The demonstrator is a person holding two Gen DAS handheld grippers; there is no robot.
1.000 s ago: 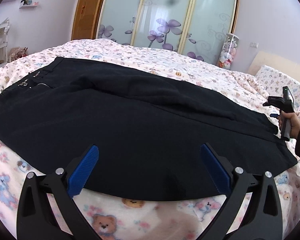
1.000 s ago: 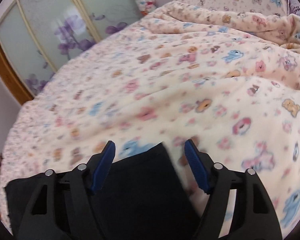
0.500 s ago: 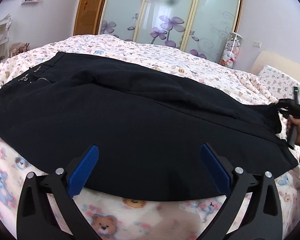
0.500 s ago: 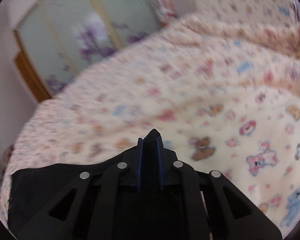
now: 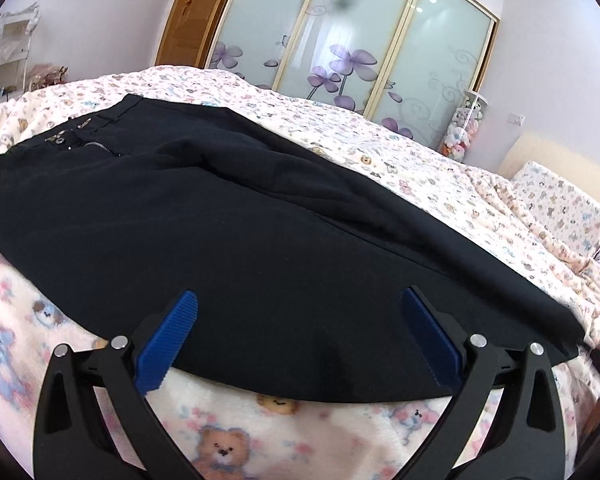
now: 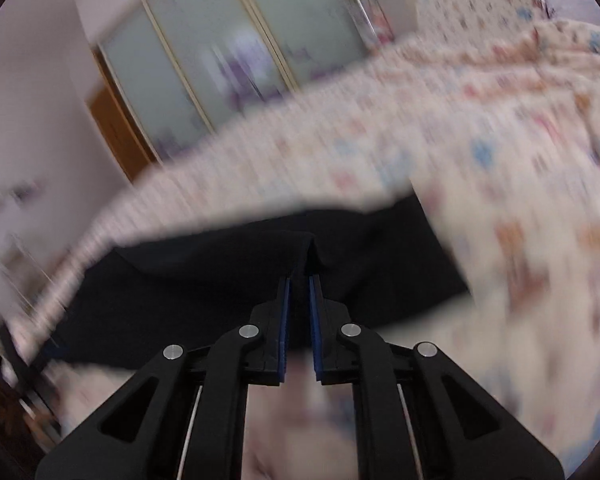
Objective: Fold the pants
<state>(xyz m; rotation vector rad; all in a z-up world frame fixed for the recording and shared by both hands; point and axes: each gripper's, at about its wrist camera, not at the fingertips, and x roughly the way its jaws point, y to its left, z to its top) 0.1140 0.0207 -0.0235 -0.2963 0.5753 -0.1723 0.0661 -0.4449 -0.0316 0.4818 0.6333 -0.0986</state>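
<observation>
Black pants [image 5: 228, 240] lie flat across the bed, waistband and zipper at the far left, leg ends at the right. My left gripper [image 5: 300, 300] is open just above the pants' near edge, jaws wide apart, holding nothing. My right gripper [image 6: 299, 280] is shut on the hem of a pant leg [image 6: 308, 252] and holds the fabric lifted off the bed. The right wrist view is motion-blurred.
The bed is covered by a cream blanket with a teddy-bear print [image 5: 440, 184]. A pillow [image 5: 564, 200] lies at the far right. Sliding wardrobe doors with purple flowers [image 5: 340, 52] and a wooden door [image 5: 188, 16] stand behind the bed.
My right gripper closed on the pant leg end and is lifting it, swinging left. It has left the left wrist view. The left gripper tilted slightly and stayed open.
</observation>
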